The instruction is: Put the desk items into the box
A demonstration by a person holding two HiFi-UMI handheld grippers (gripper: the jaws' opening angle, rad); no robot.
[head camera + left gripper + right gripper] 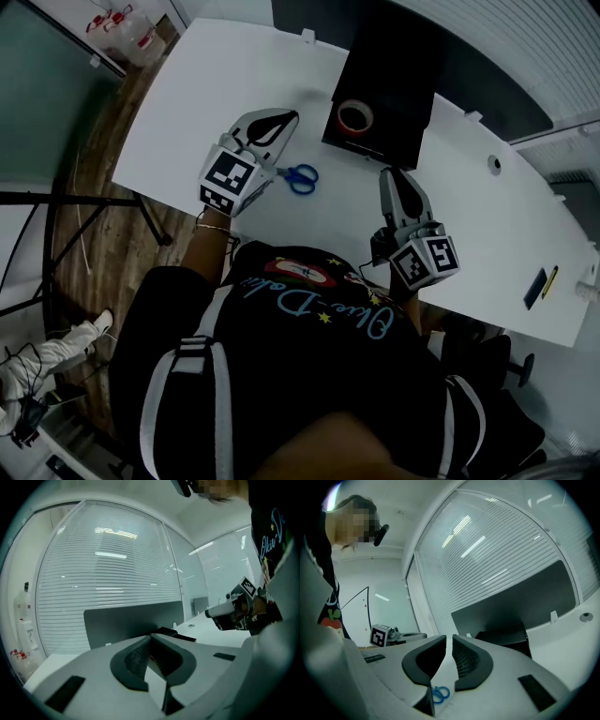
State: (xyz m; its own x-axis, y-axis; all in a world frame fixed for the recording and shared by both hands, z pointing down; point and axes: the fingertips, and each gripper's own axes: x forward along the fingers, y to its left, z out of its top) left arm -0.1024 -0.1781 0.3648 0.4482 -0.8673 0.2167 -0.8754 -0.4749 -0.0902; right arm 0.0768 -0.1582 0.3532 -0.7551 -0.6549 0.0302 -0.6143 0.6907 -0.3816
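From the head view, a black open box (398, 80) stands at the far side of the white desk (206, 94). A red roll of tape (355, 117) already lies in the box. A pair of blue-handled scissors (300, 176) lies flat on the desk, just in front of the box. The left gripper (287, 119) is held over the desk beside the scissors. The right gripper (394, 176) is on their other side, near the box. Far off by the right edge lie a small dark flat thing (533, 289) and a thin yellow thing (550, 280). They are too small to tell what they are.

In the left gripper view, the two jaw tips are pressed together. Nothing is between them. The box shows past the tips, and the other gripper is off to the right.

In the right gripper view, the jaws are shut to a thin crack and hold nothing. The blue rings of the scissors show low down, under the jaws. The box is behind.

I think the job is partly done: the tape is in and the scissors are next. One gripper would need to spread its jaws, go down low over the scissors, and pinch them well, since they lie flat. Then it would lift them and let go over the box. The two small things look like they are left for after.
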